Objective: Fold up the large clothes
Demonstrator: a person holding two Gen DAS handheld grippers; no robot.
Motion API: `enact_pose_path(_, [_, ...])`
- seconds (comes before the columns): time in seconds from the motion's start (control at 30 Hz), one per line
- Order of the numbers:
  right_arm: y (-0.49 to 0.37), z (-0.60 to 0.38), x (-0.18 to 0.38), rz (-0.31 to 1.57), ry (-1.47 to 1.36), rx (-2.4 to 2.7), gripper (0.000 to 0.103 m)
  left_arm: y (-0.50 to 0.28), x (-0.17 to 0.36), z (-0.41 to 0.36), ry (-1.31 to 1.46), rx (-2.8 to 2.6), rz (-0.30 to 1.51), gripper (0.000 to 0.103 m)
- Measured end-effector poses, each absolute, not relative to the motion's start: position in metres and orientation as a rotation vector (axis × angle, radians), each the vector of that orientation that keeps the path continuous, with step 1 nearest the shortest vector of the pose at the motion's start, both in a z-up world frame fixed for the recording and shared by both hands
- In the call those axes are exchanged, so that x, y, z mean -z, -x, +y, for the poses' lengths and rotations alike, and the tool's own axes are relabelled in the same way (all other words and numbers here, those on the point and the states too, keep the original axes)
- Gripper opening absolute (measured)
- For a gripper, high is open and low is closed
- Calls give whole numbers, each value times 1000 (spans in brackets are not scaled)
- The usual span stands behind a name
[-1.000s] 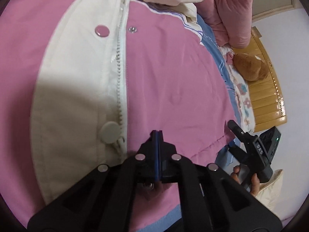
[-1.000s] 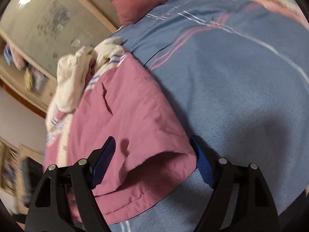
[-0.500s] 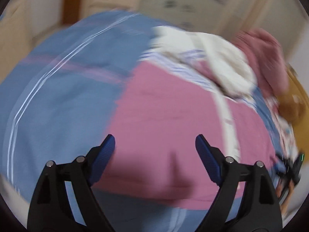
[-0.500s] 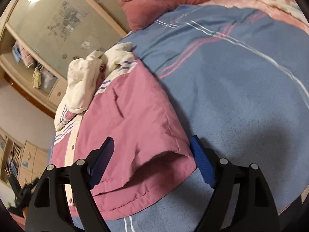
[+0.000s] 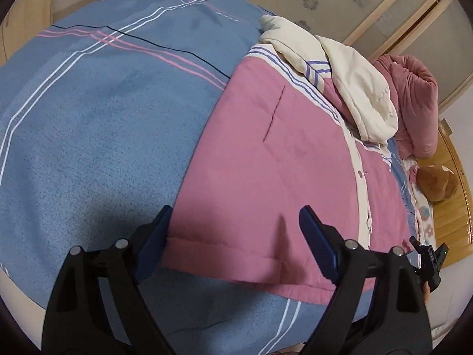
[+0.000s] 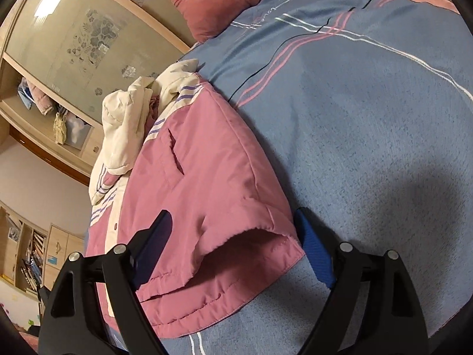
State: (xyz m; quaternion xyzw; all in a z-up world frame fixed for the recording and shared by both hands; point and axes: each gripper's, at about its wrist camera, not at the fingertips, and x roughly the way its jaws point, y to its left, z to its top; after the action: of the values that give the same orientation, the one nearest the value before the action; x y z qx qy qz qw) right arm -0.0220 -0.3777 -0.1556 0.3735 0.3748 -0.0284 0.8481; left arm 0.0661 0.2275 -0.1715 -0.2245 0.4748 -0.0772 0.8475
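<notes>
A pink padded jacket [image 5: 280, 148] with a cream front strip and a cream hood [image 5: 354, 88] lies flat on the bed. My left gripper [image 5: 235, 211] hangs open just above the near hem at its left corner, nothing pressed between the pads. In the right wrist view the jacket [image 6: 201, 183] shows its other near corner, where the hem gapes. My right gripper [image 6: 232, 214] straddles that corner, jaws opening, the cloth between them but not pinched. The right gripper [image 5: 428, 263] also shows in the left wrist view, held by a hand past the jacket's right edge.
A blue striped blanket [image 5: 103, 103] covers the bed, wide and bare left of the jacket. A rolled pink quilt [image 5: 414, 97], a brown plush toy [image 5: 437, 183] and a wooden headboard [image 5: 455, 207] lie to the right. Wardrobe doors [image 6: 88, 35] and a bookshelf [image 6: 29, 254] stand behind.
My left gripper was shut over the jacket's zip front; it has opened and swung left to the hem's left corner. The right gripper has stayed over its corner.
</notes>
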Motion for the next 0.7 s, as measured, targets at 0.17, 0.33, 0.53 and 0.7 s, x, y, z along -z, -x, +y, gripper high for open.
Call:
enact_pose_path(0.17, [20,-367,150,787,-700,82,84,-65,166,216,425,139,999,86])
enact_pose_path(0.33, [35,-385,143,651,-875,-44,86,-63,157,216,464,175,968,86])
enact_pose_path(0.53, [35,-389,156,734,-881,5,86,-62,159,214,481,205,979,86])
enact_pose_path(0.7, [43,-383,167,730,-910,-38,86,-60,175,213,528,247,1032,86])
